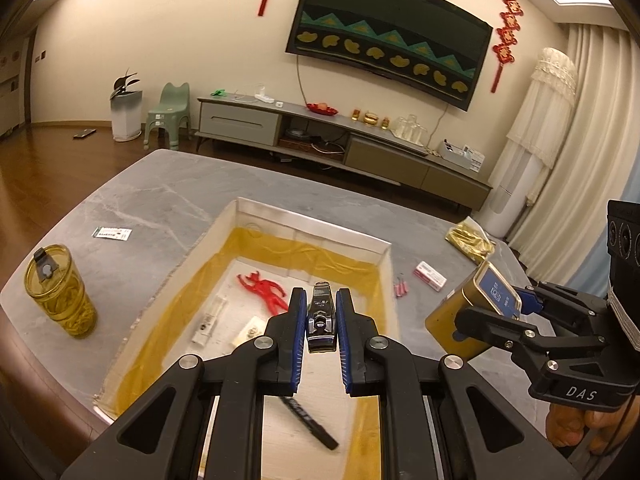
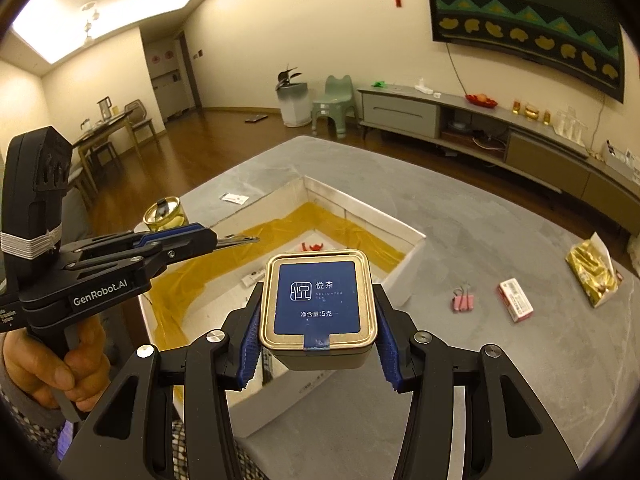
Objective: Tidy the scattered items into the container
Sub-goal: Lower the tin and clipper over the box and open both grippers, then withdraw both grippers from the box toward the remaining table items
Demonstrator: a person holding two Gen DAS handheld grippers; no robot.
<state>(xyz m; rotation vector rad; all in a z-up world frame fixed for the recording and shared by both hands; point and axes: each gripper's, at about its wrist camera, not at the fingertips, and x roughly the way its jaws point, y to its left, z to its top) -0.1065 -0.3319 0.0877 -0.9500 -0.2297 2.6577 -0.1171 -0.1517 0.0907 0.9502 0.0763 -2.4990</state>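
My left tool (image 1: pixel 319 322) grips a shiny metal clipper (image 1: pixel 320 316), long axis pointing far, above the white box (image 1: pixel 308 226). My right tool (image 2: pixel 318 334) clamps a rounded-rectangular gold tin (image 2: pixel 319 308), blue lid up, over the box's right wall.

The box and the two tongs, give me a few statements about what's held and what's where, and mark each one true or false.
1. The left tongs grip a nail clipper above the white box. True.
2. The right tongs are empty. False: they are shut on a gold tea tin with a blue label.
3. A red toy figure lies inside the box. True.
4. The pink binder clips are already in the box. False: they lie on the grey table, beside a red and white packet.
5. The amber tumbler lies tipped over. False: it stands upright on the table.
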